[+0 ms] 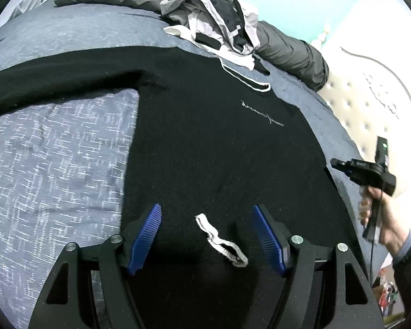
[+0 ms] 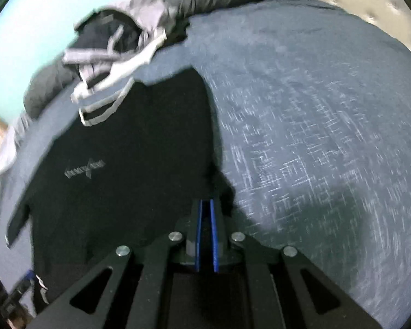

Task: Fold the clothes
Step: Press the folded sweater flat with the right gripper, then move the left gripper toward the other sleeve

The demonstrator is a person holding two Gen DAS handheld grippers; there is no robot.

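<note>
Folding starts from a flat garment, and that is how we have the black sweater (image 1: 205, 142) laid: spread chest-up on the blue bedspread (image 1: 54, 159), its white-trimmed collar (image 1: 246, 81) toward the far side and one sleeve (image 1: 54, 79) stretched out sideways across the bed. Flat like this, each edge can be picked up alone.

We hold the left tongs (image 1: 207, 227) low over the hem end of the sweater, blue pads spread wide with nothing between them but cloth lying flat and a small white fabric loop (image 1: 222, 242) resting on it. They grip nothing; we judge they wait there to steady or pinch the hem.

The right tongs (image 2: 206, 211) are closed, the two blue pads nearly together, right at the sweater's side edge where black cloth meets bedspread. A ridge of dark fabric rises just ahead of the tips, which suggests they have pinched that edge, but the blurred picture does not let us say for certain that cloth is caught. From the left camera we see the hand (image 1: 375, 213) holding that tool at the sweater's right border.

The heap of grey, white and dark clothes (image 1: 213, 19) sits beyond the collar against the dark grey pillows (image 1: 287, 49), probably kept clear of the working area until its turn.
</note>
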